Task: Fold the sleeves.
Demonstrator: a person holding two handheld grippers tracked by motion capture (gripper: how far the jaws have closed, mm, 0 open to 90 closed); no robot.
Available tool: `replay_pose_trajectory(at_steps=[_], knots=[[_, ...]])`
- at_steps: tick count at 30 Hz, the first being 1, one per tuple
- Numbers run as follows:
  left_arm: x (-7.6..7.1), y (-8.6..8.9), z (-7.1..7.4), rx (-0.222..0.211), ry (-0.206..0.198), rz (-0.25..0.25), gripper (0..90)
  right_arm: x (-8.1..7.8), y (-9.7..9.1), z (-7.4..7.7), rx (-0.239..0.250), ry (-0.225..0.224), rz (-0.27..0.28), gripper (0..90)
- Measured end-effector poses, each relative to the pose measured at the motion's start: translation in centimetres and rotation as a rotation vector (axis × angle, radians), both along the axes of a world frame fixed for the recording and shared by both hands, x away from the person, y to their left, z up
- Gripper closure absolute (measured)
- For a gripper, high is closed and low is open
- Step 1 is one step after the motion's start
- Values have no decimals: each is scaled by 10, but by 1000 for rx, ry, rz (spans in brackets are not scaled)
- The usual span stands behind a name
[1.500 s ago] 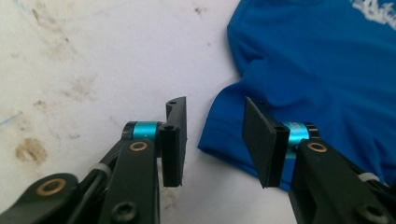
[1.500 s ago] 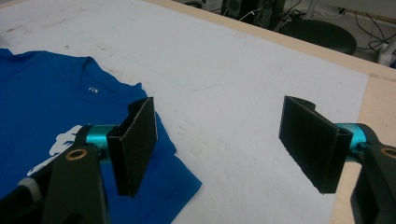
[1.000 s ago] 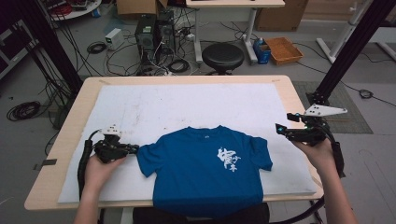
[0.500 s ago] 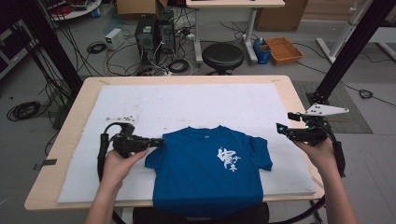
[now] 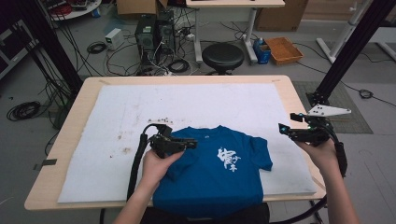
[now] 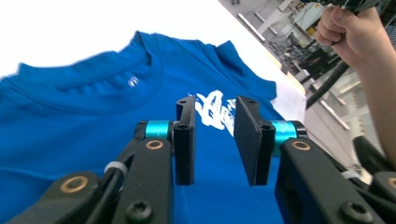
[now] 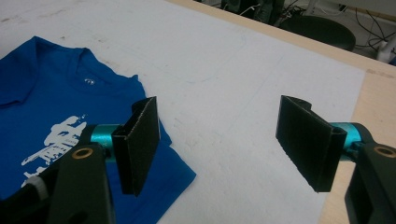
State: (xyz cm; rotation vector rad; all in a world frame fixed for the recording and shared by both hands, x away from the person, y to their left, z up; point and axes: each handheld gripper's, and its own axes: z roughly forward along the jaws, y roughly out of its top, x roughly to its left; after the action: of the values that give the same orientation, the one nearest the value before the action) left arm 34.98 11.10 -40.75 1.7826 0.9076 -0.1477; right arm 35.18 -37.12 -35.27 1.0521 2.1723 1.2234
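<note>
The blue shirt [image 5: 219, 172] lies face up at the near edge of the worktop [image 5: 70, 184], on the white mat [image 5: 187, 105], hem hanging over the near edge, collar toward the far side. Its left sleeve is folded in over the body; the right sleeve is spread flat on the mat.

The left tool [image 5: 187, 144] hovers over the left shoulder, above the folded sleeve. Its jaws have just been opening and now stand apart, with nothing between them; the cloth lies below. The right tool [image 5: 292, 131] waits off the right sleeve, jaws wide apart and empty, over bare mat.

The job looks like folding the shirt, with the left sleeve fold just laid. To finish it well, lift the left tool straight off so the pads do not drag the fold open. Next, I judge, the right tool should pinch the right sleeve at its outer hem, lift only slightly, and carry it leftward across the print, keeping the edge parallel to the side seam.
</note>
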Motion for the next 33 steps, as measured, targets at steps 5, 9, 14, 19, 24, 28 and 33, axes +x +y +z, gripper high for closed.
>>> replay_pose_trajectory(at_steps=[5, 9, 14, 19, 24, 28, 33], knots=[[-2, 24, 3, 85, -107, 113, 550, 1, -4, -2, 5, 9, -31, 305], [-4, 54, 4, 163, -187, 220, 524, 4, -8, -10, 7, 49, -46, 373], [-8, 92, 6, 196, -248, 341, 505, 4, -8, -28, -3, 124, -41, 431], [-7, 123, -3, 187, -231, 397, 497, 1, 5, -47, -59, 142, -35, 477], [-3, 136, -13, 188, -201, 369, 496, 23, 15, -64, -48, 225, 17, 531], [-3, 140, -17, 190, -182, 354, 488, 41, 11, -76, 10, 318, 83, 569], [-3, 143, -19, 179, -169, 352, 486, 49, 10, -87, 46, 367, 135, 621]])
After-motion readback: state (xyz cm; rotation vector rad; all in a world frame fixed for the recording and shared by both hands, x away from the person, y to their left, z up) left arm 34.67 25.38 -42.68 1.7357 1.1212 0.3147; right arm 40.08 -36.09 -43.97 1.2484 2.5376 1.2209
